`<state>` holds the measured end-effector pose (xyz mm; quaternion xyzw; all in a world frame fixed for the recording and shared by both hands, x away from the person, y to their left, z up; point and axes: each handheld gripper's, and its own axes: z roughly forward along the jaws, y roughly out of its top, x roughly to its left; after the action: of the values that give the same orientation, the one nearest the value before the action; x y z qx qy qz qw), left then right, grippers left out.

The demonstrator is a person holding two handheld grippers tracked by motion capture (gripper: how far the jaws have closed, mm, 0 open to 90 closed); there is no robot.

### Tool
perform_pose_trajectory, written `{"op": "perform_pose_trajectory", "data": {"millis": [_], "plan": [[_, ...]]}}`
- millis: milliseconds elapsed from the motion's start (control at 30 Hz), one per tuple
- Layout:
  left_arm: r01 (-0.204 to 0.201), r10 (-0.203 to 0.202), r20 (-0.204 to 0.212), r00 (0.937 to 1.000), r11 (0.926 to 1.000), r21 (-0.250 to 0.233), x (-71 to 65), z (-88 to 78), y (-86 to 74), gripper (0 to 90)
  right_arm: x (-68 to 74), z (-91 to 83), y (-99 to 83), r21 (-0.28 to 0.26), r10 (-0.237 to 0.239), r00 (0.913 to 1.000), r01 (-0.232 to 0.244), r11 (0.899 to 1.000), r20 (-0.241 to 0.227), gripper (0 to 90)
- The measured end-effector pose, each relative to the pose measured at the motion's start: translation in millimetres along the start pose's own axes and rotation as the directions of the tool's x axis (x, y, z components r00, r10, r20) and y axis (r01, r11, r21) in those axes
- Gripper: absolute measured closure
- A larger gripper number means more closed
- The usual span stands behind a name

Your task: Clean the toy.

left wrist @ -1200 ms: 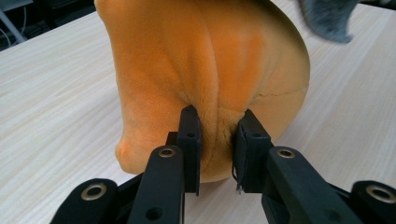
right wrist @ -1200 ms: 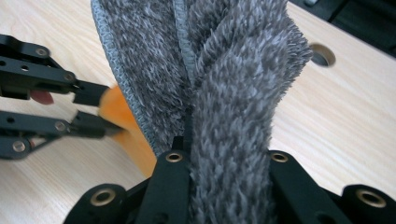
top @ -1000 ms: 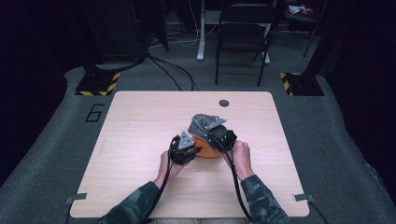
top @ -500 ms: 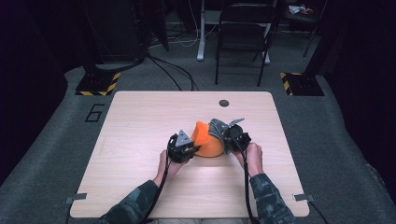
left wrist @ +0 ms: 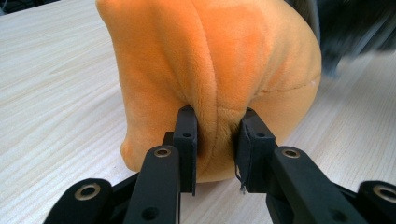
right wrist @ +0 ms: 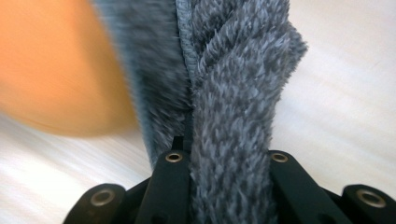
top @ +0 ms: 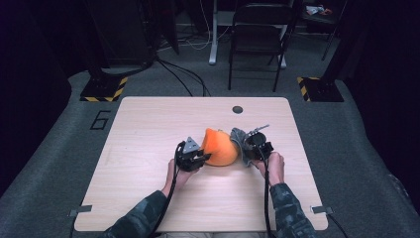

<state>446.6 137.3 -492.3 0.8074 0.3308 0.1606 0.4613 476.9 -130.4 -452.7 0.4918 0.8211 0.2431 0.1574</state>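
The left gripper (left wrist: pixel 215 140) pinched a fold of the orange plush cushion (left wrist: pixel 210 60); the right gripper (right wrist: pixel 229 158) clamped the grey fuzzy cloth (right wrist: pixel 233 93) near the wooden table's (top: pixel 148 129) middle.

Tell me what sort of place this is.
Likely a lab or studio set up for recording: one bare wooden table on grey carpet, hazard-striped stand bases, loose cables and a folding chair behind it.

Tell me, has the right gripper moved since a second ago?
Yes. The right gripper, shut on the grey fabric, has shifted right and nearer the person, judged against the table's dark hole.
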Motion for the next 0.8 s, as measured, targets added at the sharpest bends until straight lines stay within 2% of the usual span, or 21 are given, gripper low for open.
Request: {"op": "perform_pose_trajectory", "data": {"millis": [67, 100, 167, 200, 267, 300, 333, 400, 500, 567, 667, 800], "plan": [[-0.005, 0.005, -0.005, 1.0, 1.0, -0.007, -0.2, 1.0, 0.4, 71.8, 2.3, -18.0, 6.1, -0.062, -0.001, 0.9999, 0.001, 0.998, -0.01, 78.8], [0.005, -0.005, -0.003, 1.0, 0.9999, -0.011, -0.3, 1.5, 0.0, 71.6, 5.7, -27.3, 9.6, -0.093, -0.001, 0.9995, -0.002, 0.996, -0.031, 78.8], [0.005, -0.005, -0.003, 1.0, 0.9999, -0.014, 1.0, 1.5, -0.5, 71.1, 14.6, -37.0, 15.1, -0.133, -0.033, 0.9975, 0.024, 0.991, -0.062, 78.8], [0.005, -0.006, -0.002, 1.0, 0.9999, -0.014, 1.2, 1.3, -0.7, 70.6, 21.5, -36.2, 16.8, -0.122, -0.049, 0.9958, 0.04, 0.992, -0.077, 78.8], [0.0, 0.0, -0.001, 1.0, 1.0, -0.007, 1.0, 0.2, -0.3, 67.4, 34.0, -23.8, 17.0, -0.071, -0.089, 0.9924, 0.083, 0.994, -0.085, 78.8], [-0.002, 0.002, -0.003, 1.0, 1.0, -0.001, -0.3, -0.1, 0.1, 64.3, 38.8, -15.5, 15.1, -0.051, -0.104, 0.9924, 0.101, 0.994, -0.066, 78.9], [-0.017, 0.017, -0.01, 0.9998, 0.9998, -0.005, -0.8, -0.5, 0.8, 60.5, 41.9, -9.0, 12.8, -0.056, -0.103, 0.994, 0.101, 0.993, -0.037, 78.9], [-0.032, 0.032, -0.024, 0.9992, 0.9993, -0.02, -1.6, -0.7, 0.9, 51.8, 38.8, -7.3, 11.5, -0.063, -0.105, 0.9932, 0.102, 0.993, -0.05, 78.9], [-0.05, 0.049, -0.022, 0.9985, 0.9985, -0.021, -1.9, 0.5, -1.1, 47.4, 32.5, -8.0, 9.2, -0.059, -0.085, 0.9936, 0.08, 0.995, -0.074, 78.9], [-0.084, 0.084, -0.042, 0.9956, 0.9964, -0.011, -4.5, 2.4, -2.5, 46.0, 31.3, -7.0, 9.2, -0.057, -0.082, 0.994, 0.078, 0.995, -0.073, 78.9], [-0.086, 0.086, -0.058, 0.9946, 0.9962, -0.006, -6.1, 2.1, -2.8, 44.9, 32.2, -7.0, 9.5, -0.055, -0.088, 0.9942, 0.084, 0.995, -0.062, 78.9], [-0.066, 0.066, -0.064, 0.9957, 0.9978, 0.008, -5.6, -0.4, -4.9, 41.4, 31.1, -5.9, 8.8, -0.059, -0.091, 0.9944, 0.088, 0.994, -0.054, 78.9]]}}
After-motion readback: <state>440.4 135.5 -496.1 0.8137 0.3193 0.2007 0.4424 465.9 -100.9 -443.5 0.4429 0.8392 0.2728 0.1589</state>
